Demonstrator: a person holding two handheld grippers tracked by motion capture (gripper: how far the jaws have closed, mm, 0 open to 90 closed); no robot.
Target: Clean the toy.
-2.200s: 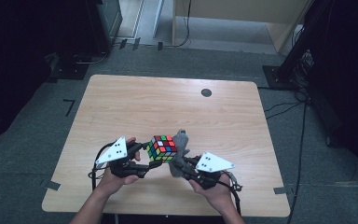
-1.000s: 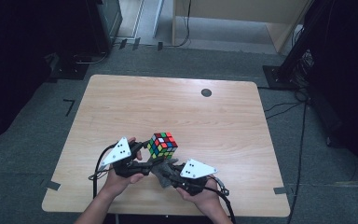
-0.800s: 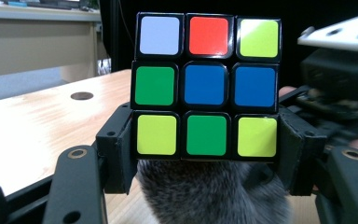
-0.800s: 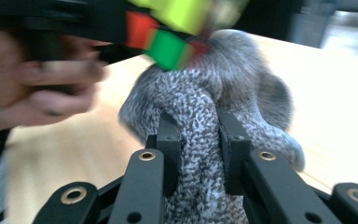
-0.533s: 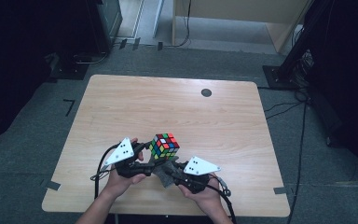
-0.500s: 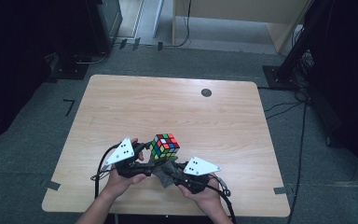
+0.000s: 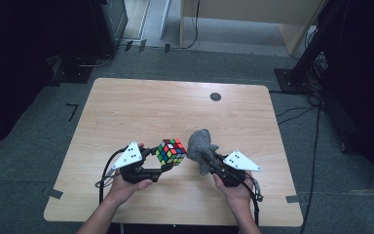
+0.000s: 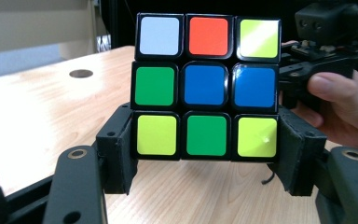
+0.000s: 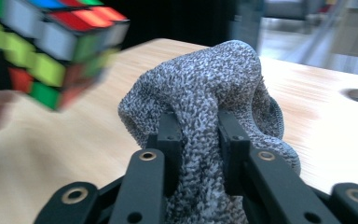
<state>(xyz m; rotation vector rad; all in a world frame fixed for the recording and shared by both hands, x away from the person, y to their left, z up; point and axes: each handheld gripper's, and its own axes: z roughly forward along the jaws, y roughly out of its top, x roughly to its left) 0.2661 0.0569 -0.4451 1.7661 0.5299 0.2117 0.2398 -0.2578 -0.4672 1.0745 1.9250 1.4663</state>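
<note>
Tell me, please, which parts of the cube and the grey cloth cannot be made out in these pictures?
- Puzzle cube, left gripper view: the far faces are hidden behind the near one; the jaws cover the bottom row's side edges.
- Cube, right gripper view: blurred and cut off by the top-left edge.
- Grey knitted cloth, right gripper view: its lower end is hidden behind the jaws pinching it.

The bench [image 7: 141,112] is a rectangle of light wood with visible grain and rounded corners. Near its far edge, a little to the right of the middle, there is a small dark round hole [image 7: 215,96] in the top. The same hole [image 8: 80,73] appears at the left in the left gripper view, and at the right edge in the right gripper view. The bench stands on a grey carpet floor [image 7: 39,146], where short strips of dark tape [image 7: 55,193] lie near the bench corners, and black cables [image 7: 315,146] run along the right side.
</note>
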